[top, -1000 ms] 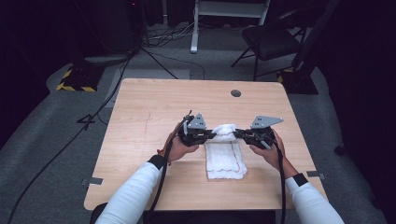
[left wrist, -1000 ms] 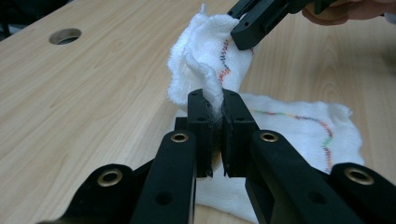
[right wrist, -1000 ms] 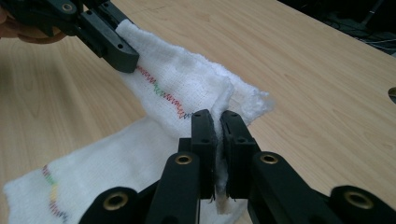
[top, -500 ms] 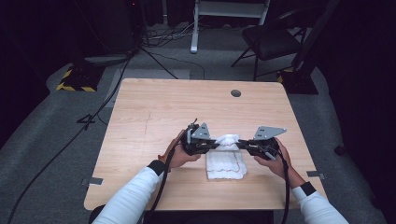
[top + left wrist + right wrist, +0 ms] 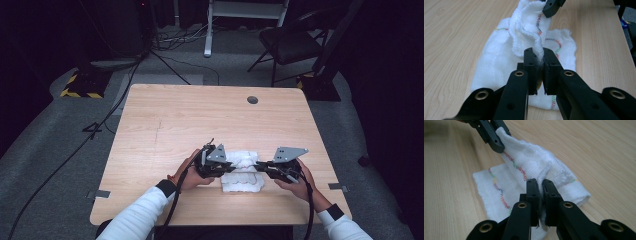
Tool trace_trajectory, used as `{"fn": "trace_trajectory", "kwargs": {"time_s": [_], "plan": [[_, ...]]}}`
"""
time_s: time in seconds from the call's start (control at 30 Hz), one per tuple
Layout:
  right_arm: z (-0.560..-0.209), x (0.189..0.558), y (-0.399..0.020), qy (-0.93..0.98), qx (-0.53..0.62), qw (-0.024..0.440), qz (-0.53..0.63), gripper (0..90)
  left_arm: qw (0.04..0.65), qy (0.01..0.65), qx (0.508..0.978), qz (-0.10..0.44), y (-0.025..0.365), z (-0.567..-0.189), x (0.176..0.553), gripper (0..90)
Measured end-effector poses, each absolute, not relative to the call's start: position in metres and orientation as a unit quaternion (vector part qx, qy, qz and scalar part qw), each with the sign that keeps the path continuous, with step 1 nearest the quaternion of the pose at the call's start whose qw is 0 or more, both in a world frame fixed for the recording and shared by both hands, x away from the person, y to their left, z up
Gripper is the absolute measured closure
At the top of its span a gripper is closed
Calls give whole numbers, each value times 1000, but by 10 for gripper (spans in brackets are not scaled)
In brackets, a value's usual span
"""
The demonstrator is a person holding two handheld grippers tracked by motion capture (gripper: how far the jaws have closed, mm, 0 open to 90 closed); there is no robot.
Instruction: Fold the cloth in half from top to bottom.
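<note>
We held the white woven cloth with rainbow stitching (image 5: 242,172) between our two grippers: the left gripper (image 5: 223,167) pinched one edge, the right gripper (image 5: 260,165) clamped the opposite edge, above the light wooden table (image 5: 200,115).

A light wooden table (image 5: 190,115) with a round grommet hole (image 5: 252,100) stands on grey carpet (image 5: 45,165) in a dark room. At the upper left of the frame a yellow-and-black striped block (image 5: 80,93) lies on the floor, with black cables (image 5: 125,85) trailing past it. A black chair (image 5: 290,45) stands at the upper right, beside a white stand (image 5: 210,27) at the top centre.
</note>
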State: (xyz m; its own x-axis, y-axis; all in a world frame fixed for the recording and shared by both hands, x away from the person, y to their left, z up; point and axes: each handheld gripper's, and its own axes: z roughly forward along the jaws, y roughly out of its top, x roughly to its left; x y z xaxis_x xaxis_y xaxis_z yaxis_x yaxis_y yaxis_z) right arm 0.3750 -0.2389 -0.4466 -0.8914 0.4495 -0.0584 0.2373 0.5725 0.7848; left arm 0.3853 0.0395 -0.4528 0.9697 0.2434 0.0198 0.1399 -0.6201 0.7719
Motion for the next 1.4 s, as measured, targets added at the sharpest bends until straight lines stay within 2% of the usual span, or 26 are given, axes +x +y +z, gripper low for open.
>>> {"fn": "trace_trajectory", "kwargs": {"time_s": [0.53,1.4], "plan": [[-457,351,-246,886,185,115,409,851,392,86,914,62,36,-464,366,818],[-473,340,-247,905,172,103,374,837,356,74,928,74,39,-481,352,802]]}}
